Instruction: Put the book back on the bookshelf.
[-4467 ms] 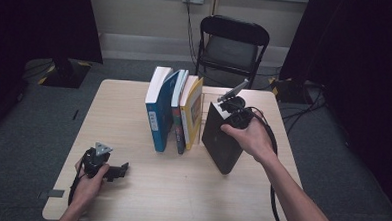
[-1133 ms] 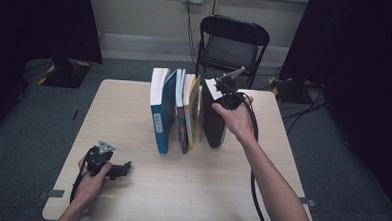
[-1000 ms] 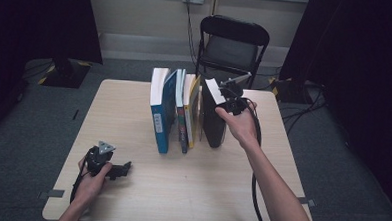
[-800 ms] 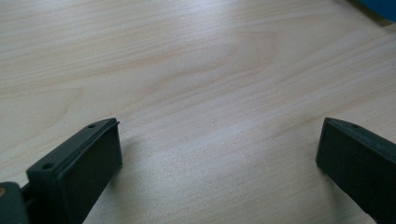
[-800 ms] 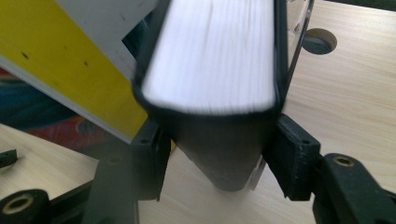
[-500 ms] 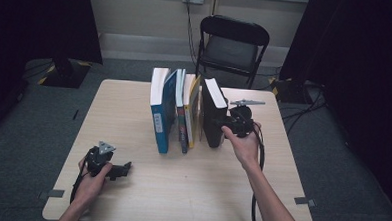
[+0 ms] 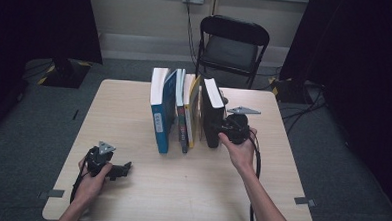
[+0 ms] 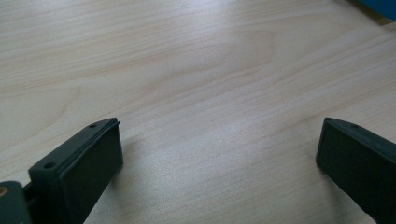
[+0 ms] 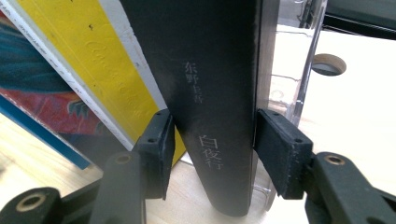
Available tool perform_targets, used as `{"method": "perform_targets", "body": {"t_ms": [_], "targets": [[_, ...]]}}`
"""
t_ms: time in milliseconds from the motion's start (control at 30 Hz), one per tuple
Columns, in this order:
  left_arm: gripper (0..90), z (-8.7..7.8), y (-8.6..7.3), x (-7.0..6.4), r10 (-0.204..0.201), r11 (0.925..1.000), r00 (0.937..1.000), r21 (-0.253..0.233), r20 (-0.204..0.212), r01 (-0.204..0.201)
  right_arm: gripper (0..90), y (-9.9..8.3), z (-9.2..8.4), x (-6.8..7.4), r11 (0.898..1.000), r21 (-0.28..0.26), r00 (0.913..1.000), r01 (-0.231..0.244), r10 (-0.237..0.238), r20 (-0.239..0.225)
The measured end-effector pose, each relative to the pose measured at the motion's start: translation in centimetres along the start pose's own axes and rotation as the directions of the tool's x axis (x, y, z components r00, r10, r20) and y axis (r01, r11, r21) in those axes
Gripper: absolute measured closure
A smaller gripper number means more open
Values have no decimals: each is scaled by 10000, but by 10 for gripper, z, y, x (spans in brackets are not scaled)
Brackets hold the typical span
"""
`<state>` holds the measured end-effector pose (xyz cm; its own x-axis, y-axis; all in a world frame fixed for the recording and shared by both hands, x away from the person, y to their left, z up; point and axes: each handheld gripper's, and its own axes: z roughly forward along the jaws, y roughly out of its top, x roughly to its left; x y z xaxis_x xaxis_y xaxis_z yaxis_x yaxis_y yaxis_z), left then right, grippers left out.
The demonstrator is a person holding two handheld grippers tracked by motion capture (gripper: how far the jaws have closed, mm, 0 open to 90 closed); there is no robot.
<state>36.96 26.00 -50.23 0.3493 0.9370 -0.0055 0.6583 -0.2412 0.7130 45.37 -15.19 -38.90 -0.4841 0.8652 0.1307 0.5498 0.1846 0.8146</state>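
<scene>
The right gripper [image 7: 222, 127] clamps the spine of the black book [image 7: 211, 113]: in the right gripper view its two fingers [image 9: 159, 140] press on either side of the dark spine [image 9: 219, 93], which carries pale printed characters. The jaws have just been closing, with the book between them. The black book stands upright on the table [image 7: 180, 190] at the right end of a row of books, just beside a yellow book [image 7: 191, 110]. To the left of that stand a thin book with a red and blue cover [image 7: 180, 115] and a thick blue book [image 7: 162, 111]. In the right gripper view a clear plastic bookend [image 9: 299, 70] rises right behind the black book, and a round hole [image 9: 329, 64] shows in the table top beyond it.

The left gripper [image 7: 124, 168] rests low on the table near its front left corner, well apart from the books, held in the person's left hand [image 7: 93, 178]. Its fingers [image 8: 84, 163] stand wide open over bare wood, with nothing between them. A black folding chair [image 7: 232, 42] stands behind the table
</scene>
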Motion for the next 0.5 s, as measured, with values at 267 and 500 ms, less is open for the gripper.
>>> {"method": "perform_targets", "body": {"t_ms": [267,500], "targets": [[0,0,0,0,4,10000,10000,2,0,-4,503,8,0,12,9990,80,9986,-434,432,294],[0,0,0,0,12,10000,10000,12,17,-12,501,4,3,20,9987,-120,9981,-486,490,367]]}}
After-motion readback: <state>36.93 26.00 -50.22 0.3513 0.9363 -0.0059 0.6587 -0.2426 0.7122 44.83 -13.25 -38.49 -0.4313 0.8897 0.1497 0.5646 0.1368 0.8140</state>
